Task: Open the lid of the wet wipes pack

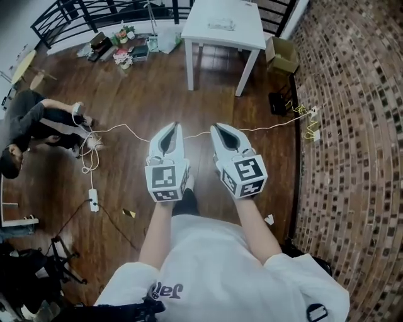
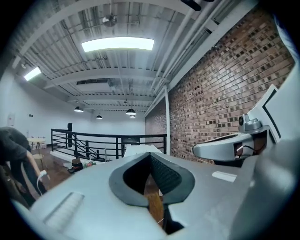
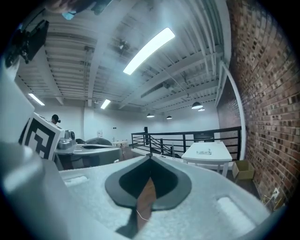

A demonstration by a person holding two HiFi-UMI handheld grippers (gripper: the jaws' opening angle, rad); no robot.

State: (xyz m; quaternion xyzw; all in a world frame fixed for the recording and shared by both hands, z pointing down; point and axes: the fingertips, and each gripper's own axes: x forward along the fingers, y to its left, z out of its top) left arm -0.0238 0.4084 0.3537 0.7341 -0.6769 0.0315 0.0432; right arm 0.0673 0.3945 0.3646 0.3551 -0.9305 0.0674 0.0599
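Observation:
The wet wipes pack [image 1: 221, 25] is a small pale packet lying on the white table [image 1: 242, 34] far ahead; it also shows as a small shape [image 3: 205, 151] on the tabletop in the right gripper view. My left gripper [image 1: 177, 126] and right gripper [image 1: 214, 126] are held side by side at waist height over the wooden floor, well short of the table, both pointing toward it. Each has its tips together with nothing between them, as the left gripper [image 2: 150, 154] and right gripper [image 3: 150, 157] views confirm.
A person [image 1: 28, 129] crouches on the floor at the left by a white cable and a power strip [image 1: 93, 200]. A brick wall [image 1: 356, 132] runs along the right. A cardboard box [image 1: 282, 55] stands beside the table, a black railing [image 1: 94, 16] behind it, and clutter [image 1: 123, 47] at the far left.

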